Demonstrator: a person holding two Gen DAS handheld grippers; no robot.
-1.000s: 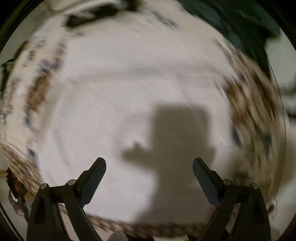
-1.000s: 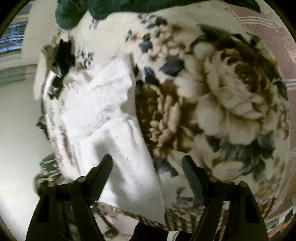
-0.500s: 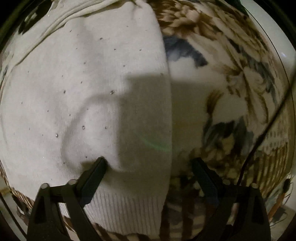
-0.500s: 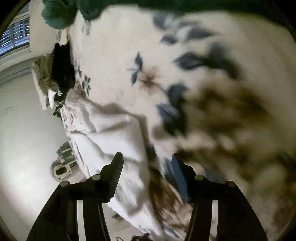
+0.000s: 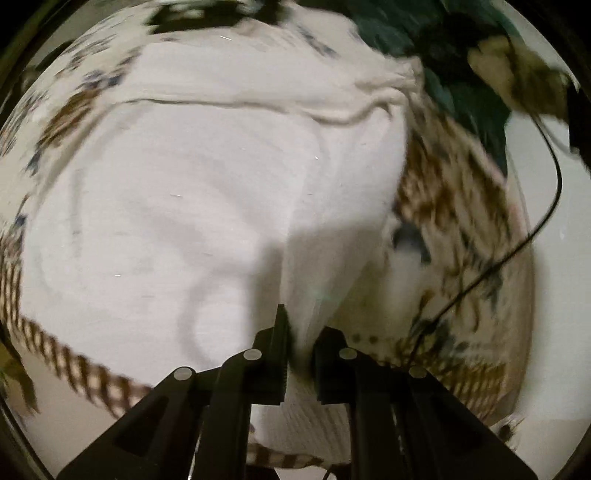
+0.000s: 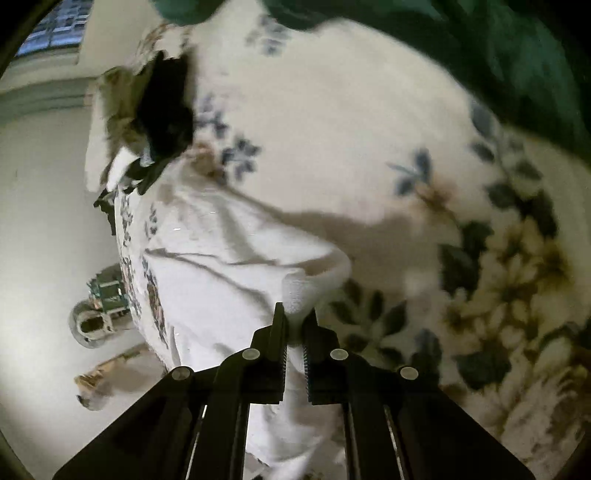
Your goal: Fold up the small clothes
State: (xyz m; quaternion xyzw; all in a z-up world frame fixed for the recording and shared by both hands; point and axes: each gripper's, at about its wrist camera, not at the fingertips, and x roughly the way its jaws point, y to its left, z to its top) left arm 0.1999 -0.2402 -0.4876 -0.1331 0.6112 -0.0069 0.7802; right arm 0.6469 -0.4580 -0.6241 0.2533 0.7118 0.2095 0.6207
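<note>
The sweater (image 5: 192, 206) lies spread on the bedspread (image 5: 454, 206), its edges pinched in the left gripper (image 5: 300, 354) and the right gripper (image 6: 293, 343). Beyond the sweater, at the bedspread's far side, lies another garment (image 5: 458, 74). A cable (image 5: 546, 218) crosses the bedspread right of the sweater

Light: dim, warm | shadows: one cast over the white garment (image 5: 207, 206), another across the floral cloth (image 6: 369, 122) | blur: motion smear toward the edges | distortion: strong fisheye bending, black corners | glare: daylight at window (image 6: 55, 31)
</note>
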